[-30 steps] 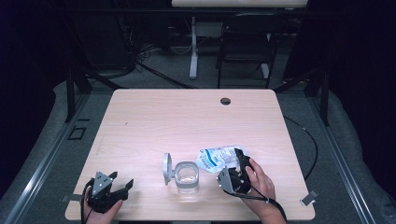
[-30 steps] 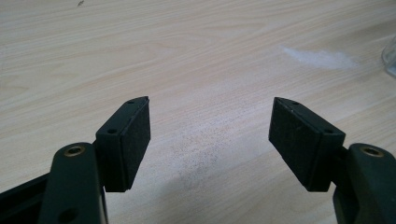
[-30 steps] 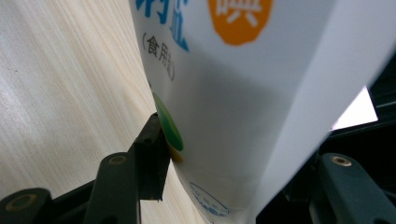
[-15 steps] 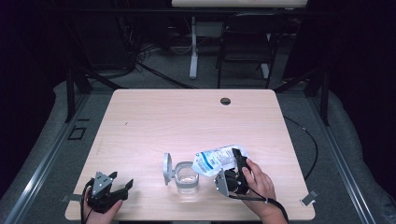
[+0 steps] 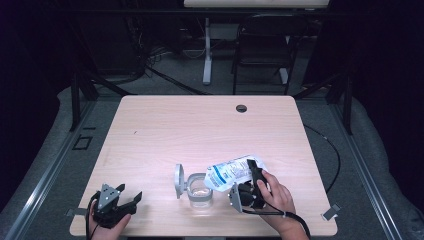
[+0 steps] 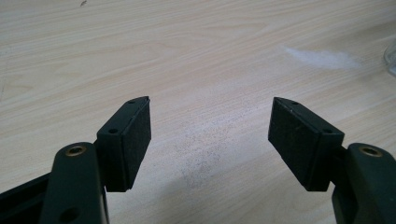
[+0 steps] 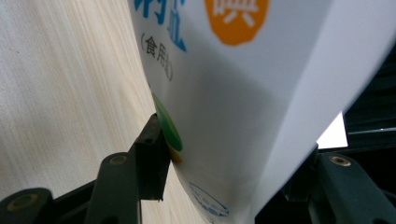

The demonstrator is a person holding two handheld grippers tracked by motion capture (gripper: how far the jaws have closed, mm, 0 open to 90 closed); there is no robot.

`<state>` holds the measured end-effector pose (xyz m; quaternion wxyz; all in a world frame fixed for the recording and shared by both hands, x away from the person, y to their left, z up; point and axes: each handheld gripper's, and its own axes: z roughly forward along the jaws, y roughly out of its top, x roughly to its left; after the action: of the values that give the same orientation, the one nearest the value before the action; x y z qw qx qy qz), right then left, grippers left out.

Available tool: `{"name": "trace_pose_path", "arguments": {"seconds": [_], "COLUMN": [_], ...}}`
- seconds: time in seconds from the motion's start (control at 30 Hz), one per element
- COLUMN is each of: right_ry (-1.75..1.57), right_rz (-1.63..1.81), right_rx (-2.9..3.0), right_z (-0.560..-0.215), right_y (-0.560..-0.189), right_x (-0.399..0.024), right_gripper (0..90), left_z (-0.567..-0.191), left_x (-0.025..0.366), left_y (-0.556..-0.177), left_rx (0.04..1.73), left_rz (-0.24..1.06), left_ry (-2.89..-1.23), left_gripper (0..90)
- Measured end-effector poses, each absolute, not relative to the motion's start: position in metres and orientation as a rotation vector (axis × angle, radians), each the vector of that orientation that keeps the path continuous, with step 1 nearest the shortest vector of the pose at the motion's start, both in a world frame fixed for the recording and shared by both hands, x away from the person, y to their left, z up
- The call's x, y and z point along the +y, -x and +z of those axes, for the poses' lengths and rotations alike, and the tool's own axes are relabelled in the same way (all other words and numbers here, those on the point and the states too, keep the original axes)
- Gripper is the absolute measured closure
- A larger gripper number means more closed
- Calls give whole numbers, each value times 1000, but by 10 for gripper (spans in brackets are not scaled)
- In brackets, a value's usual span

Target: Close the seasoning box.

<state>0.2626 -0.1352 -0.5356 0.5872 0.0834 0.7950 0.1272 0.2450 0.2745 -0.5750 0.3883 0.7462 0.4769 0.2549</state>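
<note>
A white pouch (image 5: 231,171) with blue print hangs tilted, its left end down over a clear glass jar (image 5: 200,192) near the table's front middle. The jar's hinged lid (image 5: 178,181) stands open on its left side. My right gripper (image 5: 255,176) is shut on the pouch's right end. In the right gripper view the pads (image 7: 156,154) press on the pouch (image 7: 233,93) from both sides. At the table's front left corner my left gripper (image 5: 129,193) rests low with its jaws wide apart. In the left gripper view nothing lies between its fingers (image 6: 135,135), just bare wood.
The light wooden table (image 5: 200,130) has a dark cable hole (image 5: 241,108) at its far edge. A faint white powdery smear (image 6: 322,58) marks the wood ahead of the left gripper. A chair (image 5: 262,50) and a desk leg (image 5: 207,55) stand beyond the table.
The pouch's left end has dipped slightly lower toward the jar. Both hands have stayed where they were.
</note>
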Motion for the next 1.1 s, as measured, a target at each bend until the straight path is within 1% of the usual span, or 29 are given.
{"name": "trace_pose_path", "arguments": {"seconds": [1.1], "right_ry": [-68], "right_rz": [208], "right_rx": [1839], "right_z": [-536], "right_y": [-261], "right_x": [-126], "right_gripper": [462], "left_z": [-575], "left_x": [275], "left_y": [-245], "left_rx": [1217], "left_rz": [651], "left_ry": [-1899], "left_gripper": [306]}}
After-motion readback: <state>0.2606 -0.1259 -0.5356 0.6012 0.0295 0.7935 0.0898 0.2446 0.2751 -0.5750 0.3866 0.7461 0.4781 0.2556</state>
